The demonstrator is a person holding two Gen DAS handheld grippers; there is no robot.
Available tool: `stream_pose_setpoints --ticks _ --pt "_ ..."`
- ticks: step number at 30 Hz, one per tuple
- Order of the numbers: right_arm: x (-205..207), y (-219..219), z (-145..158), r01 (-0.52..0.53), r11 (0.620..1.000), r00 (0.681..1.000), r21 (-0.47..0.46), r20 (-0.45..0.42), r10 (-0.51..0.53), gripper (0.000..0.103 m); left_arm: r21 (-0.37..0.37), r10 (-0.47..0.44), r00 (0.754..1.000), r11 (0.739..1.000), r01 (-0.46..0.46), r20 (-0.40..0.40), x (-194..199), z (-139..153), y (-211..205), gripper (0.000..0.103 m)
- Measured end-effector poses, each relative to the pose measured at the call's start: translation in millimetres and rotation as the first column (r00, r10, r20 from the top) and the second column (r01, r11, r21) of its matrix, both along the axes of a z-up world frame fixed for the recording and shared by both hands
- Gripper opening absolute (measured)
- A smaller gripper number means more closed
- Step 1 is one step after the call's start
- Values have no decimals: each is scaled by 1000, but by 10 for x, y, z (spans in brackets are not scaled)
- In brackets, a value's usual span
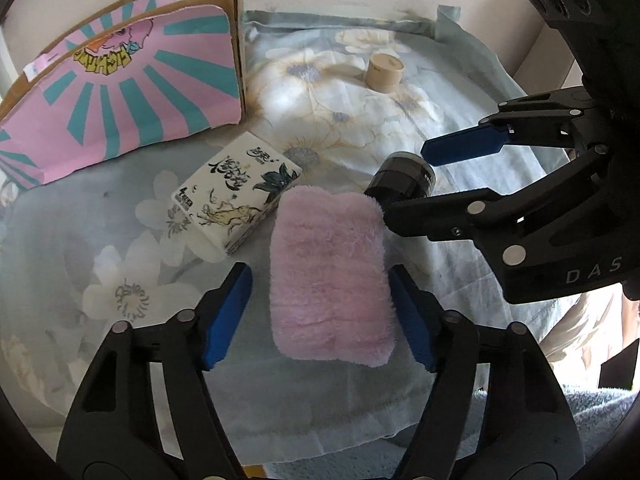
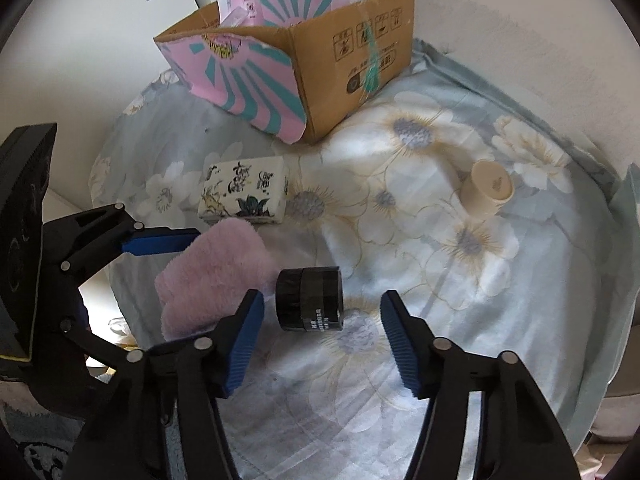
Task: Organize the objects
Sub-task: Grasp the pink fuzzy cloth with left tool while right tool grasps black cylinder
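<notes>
A folded pink fluffy towel lies on the floral cloth; my left gripper is open with its blue pads on either side of it. It also shows in the right wrist view. A black jar lies on its side between the open pads of my right gripper; it shows in the left wrist view too. A white printed tissue pack lies left of the towel. A beige jar lies farther back.
An open cardboard box with a pink and teal liner stands at the back left on the floral cloth. A pale wall rises behind it. The surface drops off at the left and near edges.
</notes>
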State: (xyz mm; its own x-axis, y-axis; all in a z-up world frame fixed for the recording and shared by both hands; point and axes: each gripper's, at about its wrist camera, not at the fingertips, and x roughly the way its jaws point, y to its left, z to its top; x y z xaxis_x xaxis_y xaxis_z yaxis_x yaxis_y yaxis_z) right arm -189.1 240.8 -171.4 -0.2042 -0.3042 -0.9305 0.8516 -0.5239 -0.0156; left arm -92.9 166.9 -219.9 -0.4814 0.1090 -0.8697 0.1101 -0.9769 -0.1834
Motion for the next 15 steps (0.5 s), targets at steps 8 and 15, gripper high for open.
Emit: stream_pose_setpoints --ticks 8,15 --pt "11 -37 -60 -17 1000 1000 24 10 17 35 -6 -18 1000 1000 18 -7 -25 11 14 44" --pt "16 -56 -48 -20 999 1000 37 5 19 30 -8 -27 1000 1000 27 -6 -20 45 14 43"
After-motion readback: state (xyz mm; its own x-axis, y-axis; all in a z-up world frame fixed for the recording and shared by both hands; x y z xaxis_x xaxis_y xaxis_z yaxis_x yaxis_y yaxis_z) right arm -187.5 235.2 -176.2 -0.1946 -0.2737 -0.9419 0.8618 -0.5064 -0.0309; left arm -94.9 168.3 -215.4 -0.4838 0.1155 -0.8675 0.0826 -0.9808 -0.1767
